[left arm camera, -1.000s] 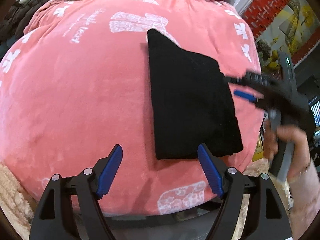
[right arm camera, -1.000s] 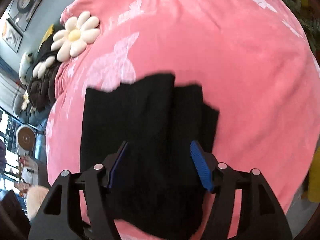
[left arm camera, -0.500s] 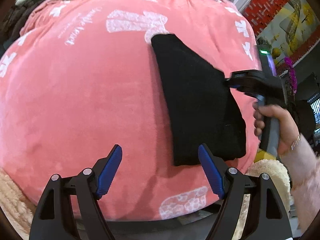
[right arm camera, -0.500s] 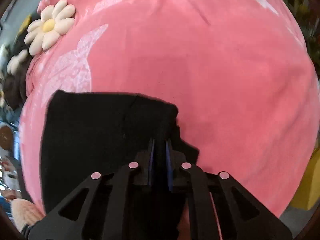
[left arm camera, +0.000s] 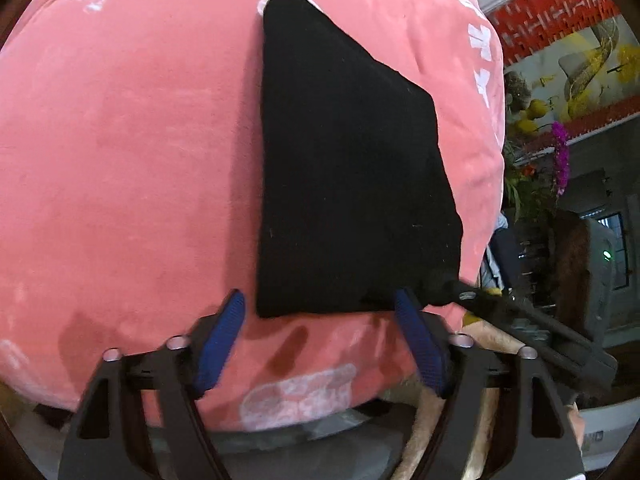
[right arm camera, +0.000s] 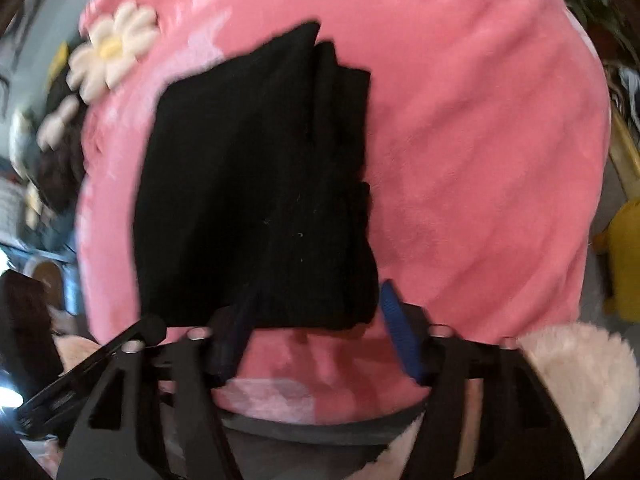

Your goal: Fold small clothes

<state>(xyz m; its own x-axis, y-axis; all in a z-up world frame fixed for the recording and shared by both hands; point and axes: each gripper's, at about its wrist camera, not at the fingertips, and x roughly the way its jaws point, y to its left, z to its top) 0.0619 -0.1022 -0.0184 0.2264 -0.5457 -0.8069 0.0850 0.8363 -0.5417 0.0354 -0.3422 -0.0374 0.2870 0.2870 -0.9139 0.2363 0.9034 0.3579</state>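
Folded black garment (left arm camera: 352, 168) lies flat on pink blanket (left arm camera: 128, 152), just beyond both jaw sets. Left gripper (left arm camera: 320, 336) jaws, just narrowed, stand apart and empty; right gripper (right arm camera: 316, 332) jaws, just widened, stand apart over the garment's near edge.

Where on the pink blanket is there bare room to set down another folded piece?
The widest free patch on the pink blanket lies left of the folded black garment in the left wrist view. A narrower strip runs along its other side. It is crowded at the garment's near edge, beside both grippers, and near the daisy cushion.
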